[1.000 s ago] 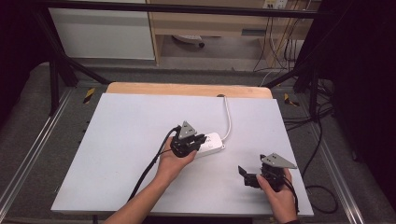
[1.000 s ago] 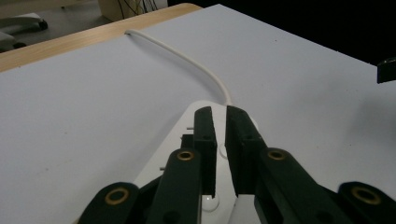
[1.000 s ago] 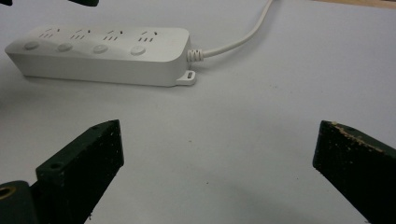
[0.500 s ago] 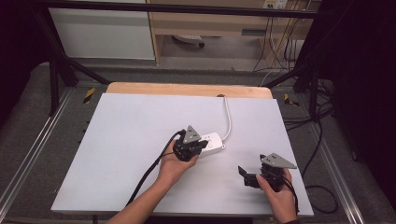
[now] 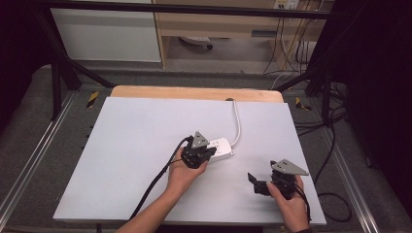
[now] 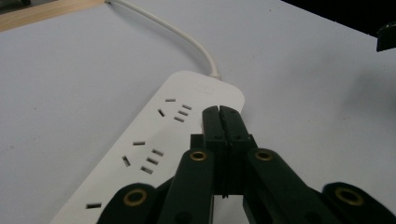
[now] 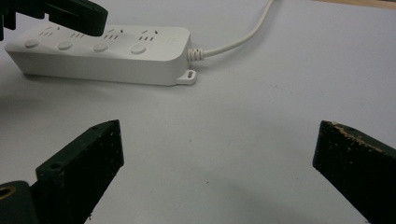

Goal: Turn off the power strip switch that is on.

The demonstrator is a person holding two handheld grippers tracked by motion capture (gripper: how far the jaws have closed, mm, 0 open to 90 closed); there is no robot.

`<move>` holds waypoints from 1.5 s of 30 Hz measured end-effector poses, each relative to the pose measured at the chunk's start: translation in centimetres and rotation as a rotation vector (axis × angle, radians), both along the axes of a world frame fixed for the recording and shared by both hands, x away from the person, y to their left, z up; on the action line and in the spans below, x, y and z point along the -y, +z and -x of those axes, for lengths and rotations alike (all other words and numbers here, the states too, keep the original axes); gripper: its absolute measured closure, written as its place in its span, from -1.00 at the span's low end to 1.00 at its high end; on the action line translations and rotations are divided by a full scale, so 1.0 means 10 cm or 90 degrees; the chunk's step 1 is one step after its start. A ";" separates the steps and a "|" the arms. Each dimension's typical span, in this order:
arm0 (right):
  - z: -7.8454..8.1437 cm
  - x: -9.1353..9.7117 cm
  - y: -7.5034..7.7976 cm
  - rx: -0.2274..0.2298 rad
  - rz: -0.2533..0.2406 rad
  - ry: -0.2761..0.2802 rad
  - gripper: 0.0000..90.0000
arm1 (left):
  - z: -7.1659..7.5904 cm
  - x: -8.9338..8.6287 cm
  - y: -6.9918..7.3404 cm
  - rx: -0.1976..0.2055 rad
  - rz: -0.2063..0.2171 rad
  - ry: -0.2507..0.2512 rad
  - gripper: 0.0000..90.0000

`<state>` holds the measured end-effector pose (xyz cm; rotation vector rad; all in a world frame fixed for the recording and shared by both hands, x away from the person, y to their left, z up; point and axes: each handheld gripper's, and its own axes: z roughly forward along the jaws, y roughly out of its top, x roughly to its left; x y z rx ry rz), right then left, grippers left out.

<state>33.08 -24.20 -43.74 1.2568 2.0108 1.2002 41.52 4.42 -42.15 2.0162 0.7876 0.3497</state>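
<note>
I see a pale table (image 5: pixel 121 145) mid-frame — dark room around it. My left gripper (image 6: pixel 219 116) is pressed together over the power strip (image 6: pixel 154 140) — my right gripper (image 7: pixel 215 154) is spread wide.

The left gripper (image 5: pixel 210 153) sits over the white plastic power strip (image 6: pixel 154 140), which lies on the flat white table top (image 5: pixel 141 141). In the left gripper view the strip lies under and to the left of the jaws, and its white round cord (image 6: pixel 177 35) runs away ahead of them. The right gripper (image 5: pixel 252 182) rests well apart, nearer the person. In the right gripper view the strip lies ahead and to the left, and bare table lies between the jaws.
</note>
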 end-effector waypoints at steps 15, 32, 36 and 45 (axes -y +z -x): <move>0.00 0.00 0.00 -0.004 -0.002 0.003 -0.94 | -0.04 -0.04 -0.04 -0.010 -0.011 0.020 1.00; 0.00 0.00 0.00 -0.005 -0.001 0.004 -0.94 | -0.06 -0.10 -0.09 -0.015 -0.019 0.034 1.00; 0.00 0.00 0.00 -0.006 -0.003 0.003 -0.94 | -0.06 -0.10 -0.09 -0.016 -0.020 0.035 1.00; 0.00 0.00 0.00 -0.006 -0.004 0.003 -0.94 | -0.06 -0.11 -0.11 -0.016 -0.022 0.035 1.00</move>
